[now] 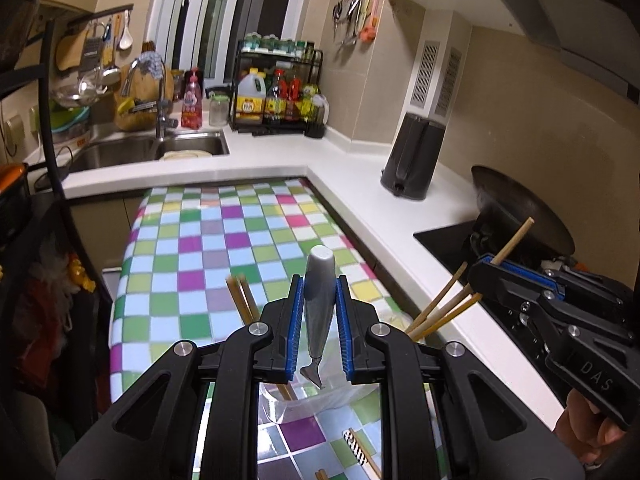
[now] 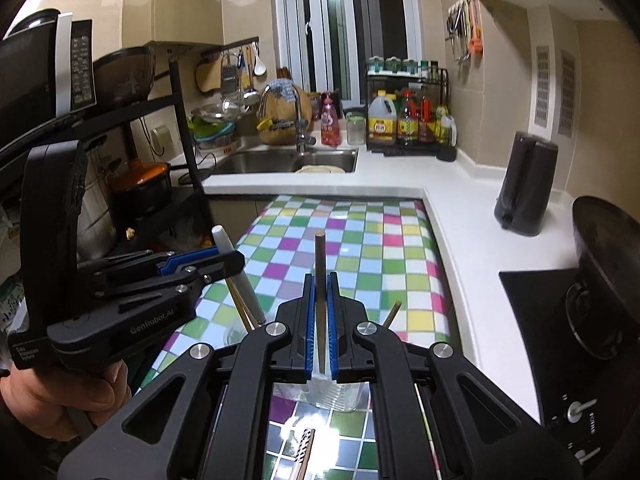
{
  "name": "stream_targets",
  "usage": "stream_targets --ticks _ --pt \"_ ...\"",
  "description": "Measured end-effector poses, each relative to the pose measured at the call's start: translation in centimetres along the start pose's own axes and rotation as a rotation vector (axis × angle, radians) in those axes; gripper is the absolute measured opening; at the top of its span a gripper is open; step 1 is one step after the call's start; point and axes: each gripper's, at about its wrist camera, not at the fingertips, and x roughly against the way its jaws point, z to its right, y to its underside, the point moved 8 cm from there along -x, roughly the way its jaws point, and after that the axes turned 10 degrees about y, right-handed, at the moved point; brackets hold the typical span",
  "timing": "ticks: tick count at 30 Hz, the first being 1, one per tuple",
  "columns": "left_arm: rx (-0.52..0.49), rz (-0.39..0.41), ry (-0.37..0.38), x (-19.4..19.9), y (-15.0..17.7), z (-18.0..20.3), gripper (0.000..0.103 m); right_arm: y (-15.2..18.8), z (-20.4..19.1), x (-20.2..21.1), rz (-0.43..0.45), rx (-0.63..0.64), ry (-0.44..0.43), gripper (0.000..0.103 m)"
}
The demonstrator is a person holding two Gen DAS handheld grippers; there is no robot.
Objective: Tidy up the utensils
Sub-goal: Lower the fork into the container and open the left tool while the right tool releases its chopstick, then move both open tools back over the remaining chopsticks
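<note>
I have the grey-handled utensil [image 1: 318, 300] clamped in my left claw [image 1: 318, 320] and one chopstick [image 2: 320, 280] pinched in my right claw [image 2: 319, 320], both above what looks like a clear cup [image 2: 328, 394] on the tabletop [image 2: 360, 248]. Releasing off-centre could miss or tip it.

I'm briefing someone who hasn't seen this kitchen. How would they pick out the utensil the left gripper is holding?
Find the checkered tablecloth beside the white counter. Near its front edge a clear container holds wooden chopsticks, and above it the left gripper is shut on the utensil. It is grey and shiny with a fat rounded handle end pointing up, unlike the thin chopsticks around it.
</note>
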Motion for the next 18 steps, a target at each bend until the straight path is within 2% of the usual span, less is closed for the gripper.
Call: stream_targets --ticks 6,10,11,12,13,15,18 --pt "0.009 -0.032 -0.027 -1.4 3.0 -0.7 0.016 2.0 -0.8 -1.4 -0.028 0.025 -0.012 0.006" --pt "0.007 -0.053 -0.053 -2.0 4.1 -0.9 0.017 3.2 -1.3 -2.2 -0.039 0.084 0.029 0.008" --pt "0.006 -0.045 -0.059 -1.8 4.1 -0.9 0.023 3.3 -1.3 -2.2 -0.035 0.093 0.042 0.011" --pt "0.005 -0.035 -0.066 -1.4 4.1 -0.9 0.035 3.4 -1.2 -2.1 -0.029 0.095 0.051 0.016" --pt "0.006 -0.020 -0.066 -1.0 4.0 -0.8 0.038 3.4 -1.2 -1.9 -0.024 0.092 0.057 0.020" --pt "0.002 0.003 -0.086 0.0 3.7 -0.7 0.040 3.3 -0.8 -1.1 -0.004 0.078 0.070 0.025" --pt "-0.020 0.045 -0.101 2.0 3.6 0.1 0.040 2.9 -0.9 1.6 0.060 0.060 0.071 0.026"
